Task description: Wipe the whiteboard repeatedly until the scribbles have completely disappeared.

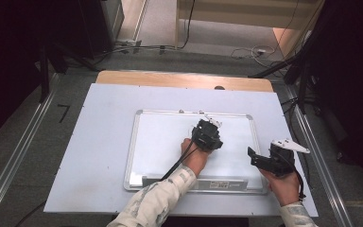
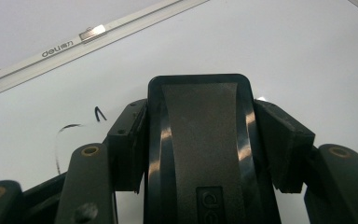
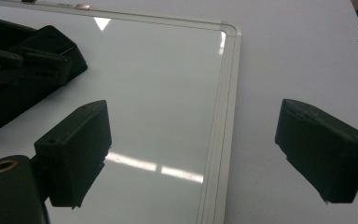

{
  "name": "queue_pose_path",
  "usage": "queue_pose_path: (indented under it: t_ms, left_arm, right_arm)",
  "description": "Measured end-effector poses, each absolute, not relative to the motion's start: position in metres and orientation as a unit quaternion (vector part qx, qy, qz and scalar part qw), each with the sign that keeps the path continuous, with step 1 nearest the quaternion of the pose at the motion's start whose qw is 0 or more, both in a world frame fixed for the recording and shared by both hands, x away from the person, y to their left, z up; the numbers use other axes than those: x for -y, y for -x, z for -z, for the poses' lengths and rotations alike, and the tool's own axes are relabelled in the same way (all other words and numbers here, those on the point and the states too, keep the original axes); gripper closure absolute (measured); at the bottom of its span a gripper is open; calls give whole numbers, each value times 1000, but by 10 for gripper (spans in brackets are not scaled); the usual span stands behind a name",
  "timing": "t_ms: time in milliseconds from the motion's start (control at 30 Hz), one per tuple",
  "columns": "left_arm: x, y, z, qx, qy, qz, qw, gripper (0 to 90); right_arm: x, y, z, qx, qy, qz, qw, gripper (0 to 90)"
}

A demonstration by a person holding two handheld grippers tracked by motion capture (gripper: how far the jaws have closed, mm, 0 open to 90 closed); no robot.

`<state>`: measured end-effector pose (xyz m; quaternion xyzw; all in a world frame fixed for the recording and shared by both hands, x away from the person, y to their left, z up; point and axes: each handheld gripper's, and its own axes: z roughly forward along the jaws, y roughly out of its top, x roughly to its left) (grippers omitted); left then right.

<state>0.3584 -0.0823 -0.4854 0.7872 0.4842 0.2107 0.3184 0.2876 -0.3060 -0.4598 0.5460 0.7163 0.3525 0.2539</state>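
One "deli" mark on whiteboard frame (image 2: 58,46), another on gripped eraser (image 2: 200,140).

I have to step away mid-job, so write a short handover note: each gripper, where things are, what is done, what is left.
Left gripper: shut on the black eraser, held over the middle of the whiteboard.
Right gripper: open, holding nothing, above the whiteboard's right edge.
Whiteboard lies flat on the white table sheet.
Done: most of the whiteboard looks wiped clean.
Left: thin black pen marks remain just left of the eraser; they probably need wiping next.
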Motion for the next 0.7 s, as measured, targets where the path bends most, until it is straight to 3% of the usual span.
queue_pose_path:
  t_ms: [700]
  left_arm:
    - [86,-358,485,-476,-794,-209,315,407]
  right_arm:
    - [308,-286,460,-716,-547,-352,254,93]
